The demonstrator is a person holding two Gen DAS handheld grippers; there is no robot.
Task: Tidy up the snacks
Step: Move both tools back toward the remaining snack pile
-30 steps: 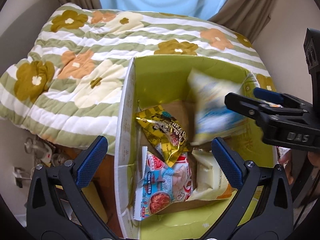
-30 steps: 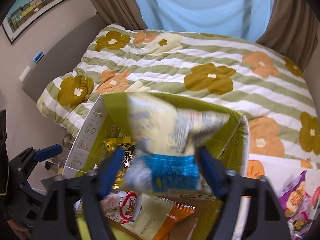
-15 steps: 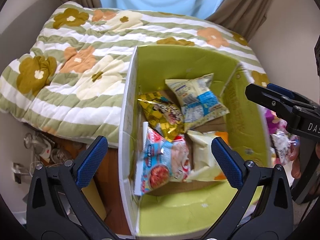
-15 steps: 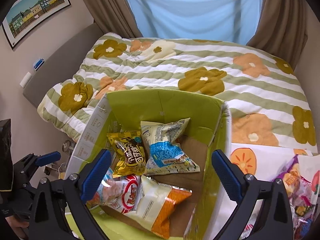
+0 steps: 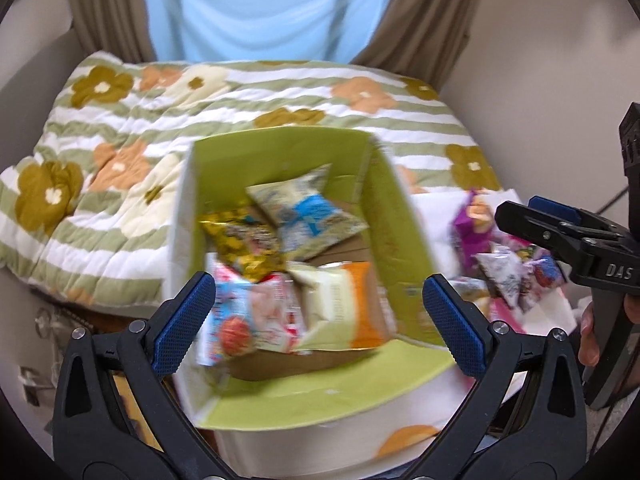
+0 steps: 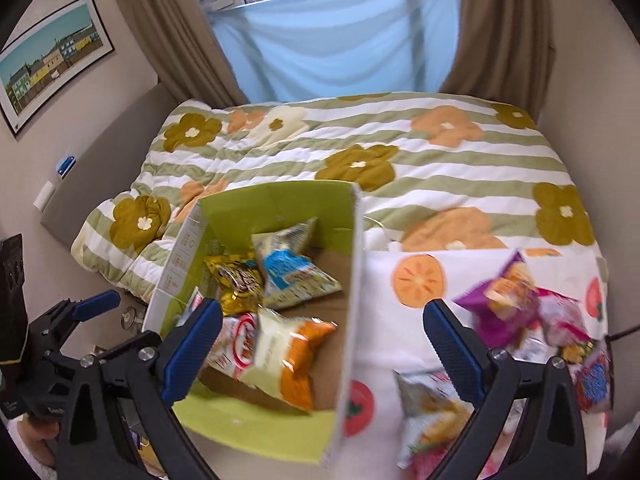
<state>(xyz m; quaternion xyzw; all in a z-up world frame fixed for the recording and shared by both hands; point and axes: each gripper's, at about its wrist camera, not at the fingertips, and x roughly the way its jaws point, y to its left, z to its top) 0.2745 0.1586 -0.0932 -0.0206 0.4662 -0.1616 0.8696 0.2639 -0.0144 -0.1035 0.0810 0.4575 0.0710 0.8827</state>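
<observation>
A green-lined cardboard box [image 5: 280,148] [image 6: 280,204] sits on the bed's near edge and holds several snack bags. The blue-and-cream bag [image 5: 308,212] [image 6: 292,272] lies at its back, beside a gold bag [image 5: 244,244] [image 6: 236,280]. An orange-and-cream bag [image 5: 340,304] [image 6: 292,352] and a red-and-white bag [image 5: 248,316] lie nearer. My left gripper [image 5: 320,320] hangs open above the box's front, empty. My right gripper [image 6: 320,352] is open and empty over the box's right wall. Loose bags, one purple [image 6: 504,300] [image 5: 472,232], lie on a white fruit-print cloth [image 6: 416,276] to the right.
The flowered green-striped quilt [image 5: 180,120] [image 6: 400,148] covers the bed behind the box. Brown curtains [image 6: 152,32] and a blue sheet hang at the window. A framed picture [image 6: 48,60] is on the left wall. Clutter lies on the floor [image 5: 44,320] left of the box.
The blue-and-cream bag left my right gripper and landed in the box. Both grippers have since pulled back and swung right, and the pile of loose bags has come into view.
</observation>
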